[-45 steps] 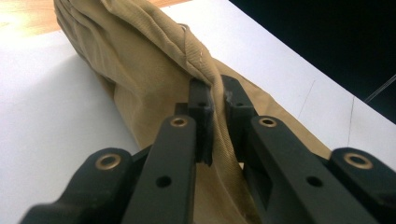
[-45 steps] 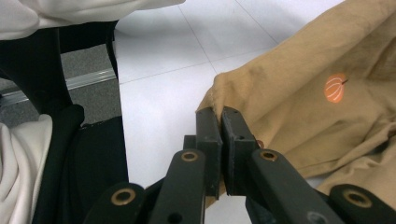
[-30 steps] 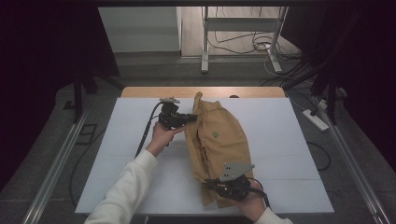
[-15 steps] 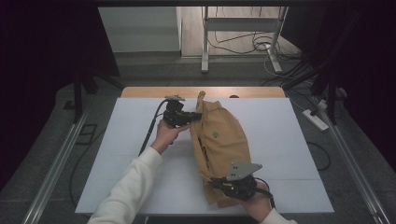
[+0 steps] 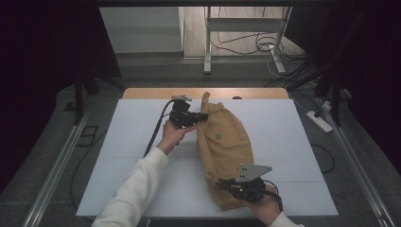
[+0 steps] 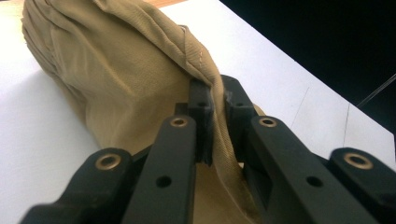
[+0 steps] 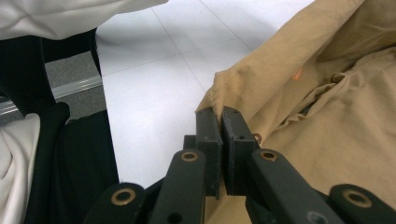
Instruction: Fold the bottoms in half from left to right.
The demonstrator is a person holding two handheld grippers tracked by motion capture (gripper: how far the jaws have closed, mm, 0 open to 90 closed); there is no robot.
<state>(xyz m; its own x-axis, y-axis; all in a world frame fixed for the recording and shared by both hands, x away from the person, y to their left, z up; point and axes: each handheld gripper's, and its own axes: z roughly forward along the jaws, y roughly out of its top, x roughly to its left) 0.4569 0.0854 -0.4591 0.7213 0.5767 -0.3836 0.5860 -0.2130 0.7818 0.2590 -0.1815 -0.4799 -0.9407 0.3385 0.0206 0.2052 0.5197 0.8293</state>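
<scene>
We see the tan garment (image 5: 223,146) stretched lengthwise from far edge to near edge: left gripper (image 5: 201,116) pinches its far end, right gripper (image 5: 226,184) its near.

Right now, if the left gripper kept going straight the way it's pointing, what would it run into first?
The left gripper is shut on an edge of the tan garment and points across the table toward the right. Going straight on, it would push into more of that bunched cloth first, then probably bare white table beyond it.
</scene>
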